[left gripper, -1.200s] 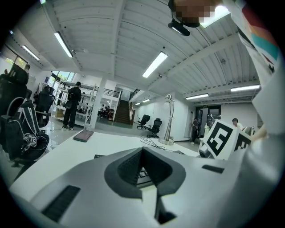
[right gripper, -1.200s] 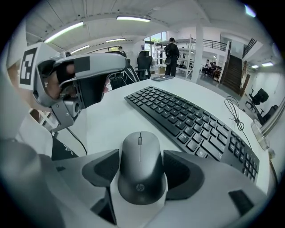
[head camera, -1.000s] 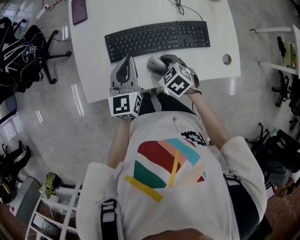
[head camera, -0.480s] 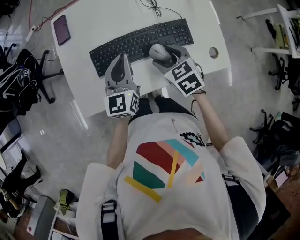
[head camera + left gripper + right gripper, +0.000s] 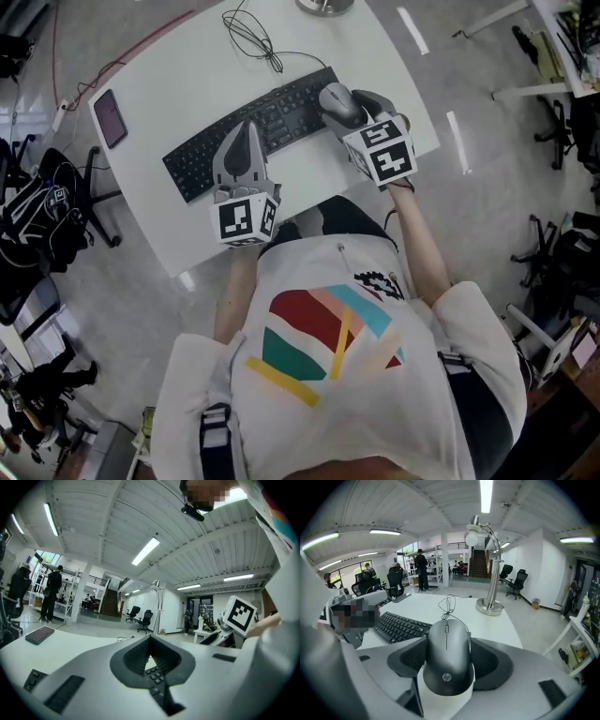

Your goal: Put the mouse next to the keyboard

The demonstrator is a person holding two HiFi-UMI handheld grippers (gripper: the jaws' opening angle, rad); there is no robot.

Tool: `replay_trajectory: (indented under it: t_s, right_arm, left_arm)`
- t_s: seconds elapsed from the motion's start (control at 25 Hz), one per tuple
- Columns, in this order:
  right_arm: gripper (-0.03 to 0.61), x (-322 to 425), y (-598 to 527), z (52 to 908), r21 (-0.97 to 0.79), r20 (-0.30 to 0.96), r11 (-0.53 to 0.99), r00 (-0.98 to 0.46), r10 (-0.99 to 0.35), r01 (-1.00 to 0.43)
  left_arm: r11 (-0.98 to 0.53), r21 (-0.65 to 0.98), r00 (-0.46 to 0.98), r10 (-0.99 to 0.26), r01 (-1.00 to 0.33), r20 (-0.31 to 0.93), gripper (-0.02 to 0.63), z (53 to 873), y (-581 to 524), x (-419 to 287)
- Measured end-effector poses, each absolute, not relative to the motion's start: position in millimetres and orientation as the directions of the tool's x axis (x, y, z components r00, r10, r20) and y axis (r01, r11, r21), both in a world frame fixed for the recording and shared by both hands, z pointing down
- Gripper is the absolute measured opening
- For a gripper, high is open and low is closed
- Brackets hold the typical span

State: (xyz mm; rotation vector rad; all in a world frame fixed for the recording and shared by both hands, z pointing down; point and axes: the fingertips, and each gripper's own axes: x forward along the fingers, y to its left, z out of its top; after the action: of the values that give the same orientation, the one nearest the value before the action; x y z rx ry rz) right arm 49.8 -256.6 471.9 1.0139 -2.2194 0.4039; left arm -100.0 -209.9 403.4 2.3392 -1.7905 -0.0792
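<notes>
A black keyboard (image 5: 253,131) lies slantwise on the white desk (image 5: 187,75). My right gripper (image 5: 345,103) is shut on a grey HP mouse (image 5: 337,98) at the keyboard's right end. In the right gripper view the mouse (image 5: 446,660) fills the gap between the jaws, with the keyboard (image 5: 401,626) just to its left. Whether the mouse touches the desk cannot be told. My left gripper (image 5: 246,129) is shut with nothing in it, its tip over the keyboard's front rows. Keys show through the gap behind its joined jaws (image 5: 150,639).
A dark phone (image 5: 110,117) lies at the desk's left end. A black cable (image 5: 248,33) runs behind the keyboard toward a lamp base (image 5: 323,5); that lamp (image 5: 490,605) stands ahead of the mouse. Office chairs and bags ring the desk.
My right gripper has carried the mouse from in front of the keyboard to its right end. The left gripper's tip now lies over the keyboard's front edge. The head view has turned.
</notes>
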Motion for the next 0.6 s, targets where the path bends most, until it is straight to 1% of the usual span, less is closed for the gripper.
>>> replay_trajectory:
  t_s: [0.16, 0.24, 0.6]
  right_arm:
    - [0.301, 76.9, -284.7, 478.5, -0.018, 0.681, 0.634, -0.474, -0.559, -0.773]
    - [0.302, 89.3, -300.6, 484.3, -0.021, 0.691, 0.616, -0.457, -0.561, -0.788]
    - [0.302, 121.9, -328.1, 527.9, -0.050, 0.745, 0.514, -0.375, -0.551, -0.856]
  left_arm:
    - [-0.212, 0.194, 0.231, -0.969, -0.958, 0.081, 0.043, 403.6, -229.7, -88.1]
    - [-0.213, 0.196, 0.231, -0.970, -0.957, 0.073, 0.043, 400.9, -239.6, -82.3]
    - [-0.208, 0.203, 0.236, -0.964, -0.957, 0.123, 0.043, 417.8, -261.7, -75.5]
